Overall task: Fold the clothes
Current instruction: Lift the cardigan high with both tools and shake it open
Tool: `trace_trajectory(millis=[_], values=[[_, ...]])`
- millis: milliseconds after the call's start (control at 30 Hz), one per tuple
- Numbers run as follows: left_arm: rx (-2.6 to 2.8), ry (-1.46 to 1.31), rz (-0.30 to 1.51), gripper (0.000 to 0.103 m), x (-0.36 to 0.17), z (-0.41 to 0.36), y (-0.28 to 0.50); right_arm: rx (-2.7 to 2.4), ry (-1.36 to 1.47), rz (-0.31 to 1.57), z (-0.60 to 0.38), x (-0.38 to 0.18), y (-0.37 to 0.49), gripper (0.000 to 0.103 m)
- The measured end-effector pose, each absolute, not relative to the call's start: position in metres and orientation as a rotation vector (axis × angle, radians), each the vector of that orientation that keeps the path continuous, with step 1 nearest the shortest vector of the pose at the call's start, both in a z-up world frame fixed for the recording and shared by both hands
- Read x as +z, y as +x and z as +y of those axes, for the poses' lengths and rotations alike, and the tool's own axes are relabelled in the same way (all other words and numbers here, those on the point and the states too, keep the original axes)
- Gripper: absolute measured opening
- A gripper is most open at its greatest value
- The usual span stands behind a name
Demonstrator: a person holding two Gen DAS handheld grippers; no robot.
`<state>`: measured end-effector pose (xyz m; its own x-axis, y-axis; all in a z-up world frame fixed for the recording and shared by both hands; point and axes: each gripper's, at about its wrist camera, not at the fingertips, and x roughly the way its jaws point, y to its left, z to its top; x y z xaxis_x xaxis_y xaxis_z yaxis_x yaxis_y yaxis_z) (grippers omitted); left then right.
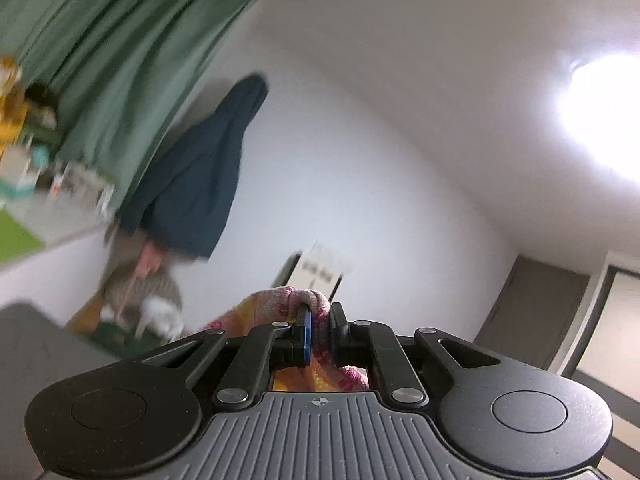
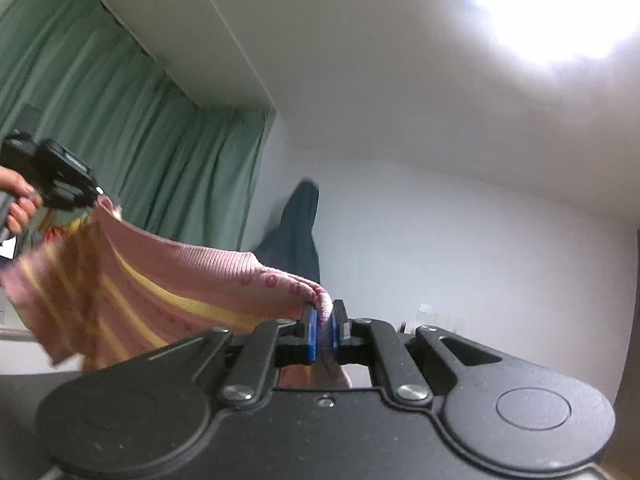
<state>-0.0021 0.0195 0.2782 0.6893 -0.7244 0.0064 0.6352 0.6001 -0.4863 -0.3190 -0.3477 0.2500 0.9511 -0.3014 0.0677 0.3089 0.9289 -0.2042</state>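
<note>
Hanging Between Two Grippers: A Striped Pink Garment Held Aloft

Filling the upper background of both wrist views are a white wall (image 2: 460, 240) and green curtains (image 2: 140, 128), with a bright ceiling light (image 2: 560, 8) glaring at the top right. A dark blue garment (image 1: 200, 168) hangs against the wall beside the curtains. Stretched in the air between the two tools is the pink knitted garment with yellow stripes (image 2: 160, 280), its ribbed edge pulled into a sagging line and the rest drooping below. The right gripper (image 2: 325, 328) has its blue-padded fingers pressed onto a bunched fold of this cloth. The left gripper (image 1: 318, 330) likewise pinches a bunched pink fold between its fingers; in the right wrist view it appears at the far left, held by a person's hand (image 2: 18, 200). Blurred items sit low on the left in the left wrist view, too smeared to name.
</note>
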Motion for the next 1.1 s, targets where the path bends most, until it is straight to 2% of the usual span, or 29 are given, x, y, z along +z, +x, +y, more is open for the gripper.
trace_trajectory(millis=[100,233,333,400,600,733,867,1100], values=[[-0.713,-0.434,0.246,0.008,0.278,0.007,0.01,-0.295,-0.136,0.115,-0.381,0.241,-0.264,0.007],[-0.586,-0.412,0.376,0.008,0.247,-0.016,0.059,-0.348,-0.099,0.247,-0.415,0.231,-0.18,0.007],[-0.504,-0.422,0.388,0.008,0.234,-0.033,0.1,-0.436,-0.146,0.248,-0.432,0.254,-0.132,0.007],[-0.483,-0.43,0.344,0.008,0.249,-0.048,0.123,-0.494,-0.174,0.177,-0.437,0.283,-0.11,0.007],[-0.558,-0.42,0.085,0.009,0.318,-0.058,0.107,-0.412,-0.289,0.097,-0.417,0.274,-0.152,0.007],[-0.614,-0.348,0.075,0.009,0.322,-0.038,0.088,-0.35,-0.365,0.047,-0.404,0.265,-0.183,0.007],[-0.644,-0.238,0.209,0.009,0.25,-0.011,0.064,-0.21,-0.385,0.255,-0.373,0.168,-0.209,0.007],[-0.534,-0.095,0.689,0.009,0.013,0.013,0.045,0.047,-0.365,0.668,-0.322,-0.011,-0.255,0.007]])
